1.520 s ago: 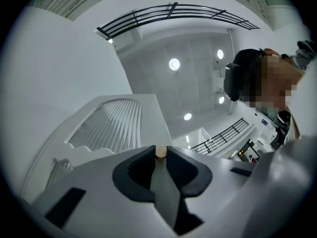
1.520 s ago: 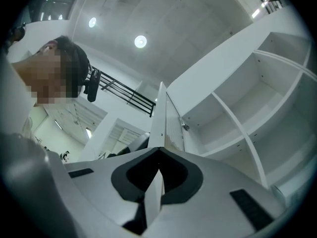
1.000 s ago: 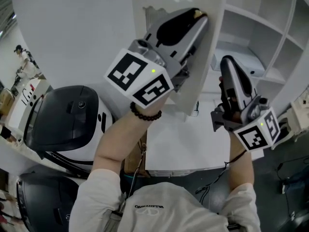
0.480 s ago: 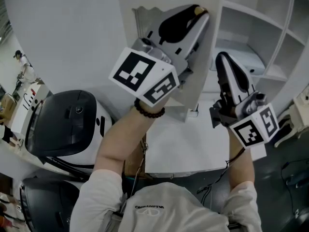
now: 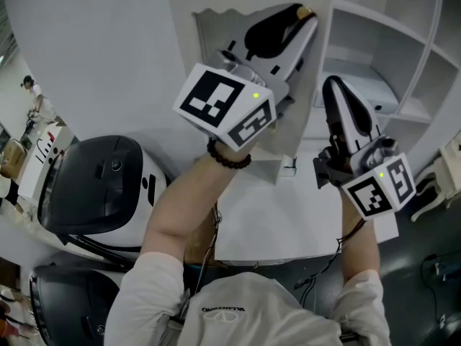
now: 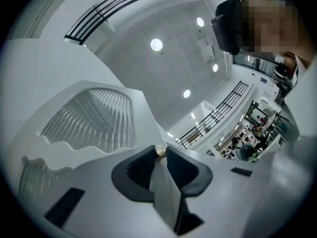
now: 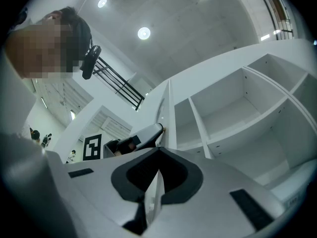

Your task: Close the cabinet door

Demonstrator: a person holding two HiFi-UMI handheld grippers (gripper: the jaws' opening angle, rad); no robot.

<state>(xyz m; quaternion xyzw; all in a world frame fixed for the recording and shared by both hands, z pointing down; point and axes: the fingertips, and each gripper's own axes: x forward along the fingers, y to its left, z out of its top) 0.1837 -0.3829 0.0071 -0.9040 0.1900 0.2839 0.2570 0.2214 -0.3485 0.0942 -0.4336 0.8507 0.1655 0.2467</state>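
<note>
In front, the cabinet: a tall white wooden cabinet (image 5: 403, 85) with bare open shelves fills the top right of the head view.
Door: the flat white cabinet door (image 5: 295, 132) stands open. It is swung out from the shelves, and its free edge is beside the open shelves.
Machine: a round black and white machine (image 5: 94, 186) sits low on the left, well apart from the door.
Glass: a ribbed see-through pane (image 6: 94, 120) with a wavy white frame sits in the upper part of the door.
Left gripper: the grey left gripper (image 5: 301, 19) points up at the door's free edge. Its claw is narrow and pinches the knob at its tips.
Right gripper: the grey right gripper (image 5: 333, 85) points up just beside the door's free edge, in front of the shelves. Its claw is pressed together with nothing in it.
Bracelet: a ring of dark beads (image 5: 229, 157) goes around the left wrist.
Knob: the small round gold knob (image 6: 160, 151) sticks out near the door's free edge, between the left claw's black pads.
</note>
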